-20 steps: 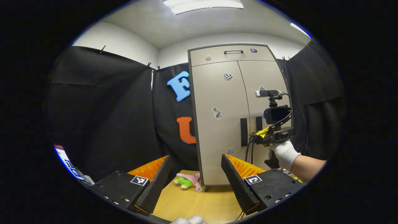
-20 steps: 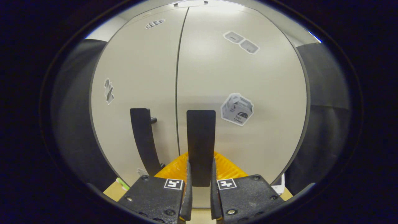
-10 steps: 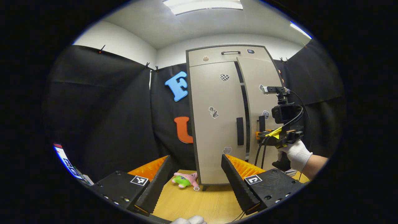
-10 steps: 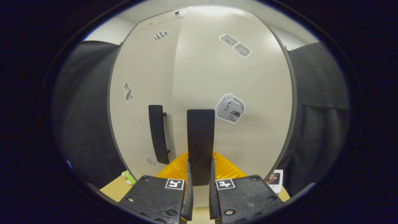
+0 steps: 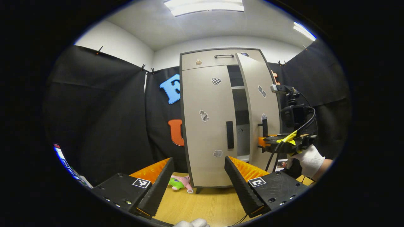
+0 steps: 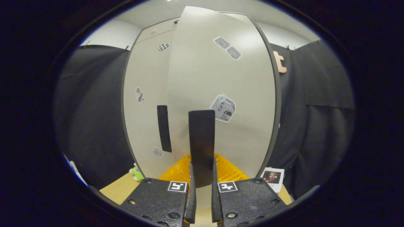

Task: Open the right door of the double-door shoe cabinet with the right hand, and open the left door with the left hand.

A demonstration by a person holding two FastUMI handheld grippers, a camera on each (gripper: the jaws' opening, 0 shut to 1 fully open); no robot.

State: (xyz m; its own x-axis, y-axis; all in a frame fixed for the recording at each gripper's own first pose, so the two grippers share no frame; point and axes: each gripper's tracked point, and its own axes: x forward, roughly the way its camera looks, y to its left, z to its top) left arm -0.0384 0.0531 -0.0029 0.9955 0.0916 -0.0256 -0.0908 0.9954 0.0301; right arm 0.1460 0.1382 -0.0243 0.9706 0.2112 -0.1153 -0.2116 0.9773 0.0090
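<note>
We see the cabinet [image 5: 205, 126] at 12 o'clock, right door [image 5: 260, 104] ajar, left door [image 5: 208, 126] closed. Right gripper [image 5: 263, 142] at 3 o'clock grips the right handle [image 5: 264, 125]. Left gripper [image 5: 195, 176] gapes.

tall beige double-door shoe cabinet [image 5: 205, 126] stands on light wooden table [image 5: 202, 205] | small pink-and-green plush toy [image 5: 179, 182] left of cabinet base | printed photo card [image 6: 272, 178] at its right

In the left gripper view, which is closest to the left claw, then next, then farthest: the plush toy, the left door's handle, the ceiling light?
1. Plush toy, on the table just ahead.
2. Left door's handle, higher up, on the cabinet.
3. Ceiling light, far overhead.
</note>
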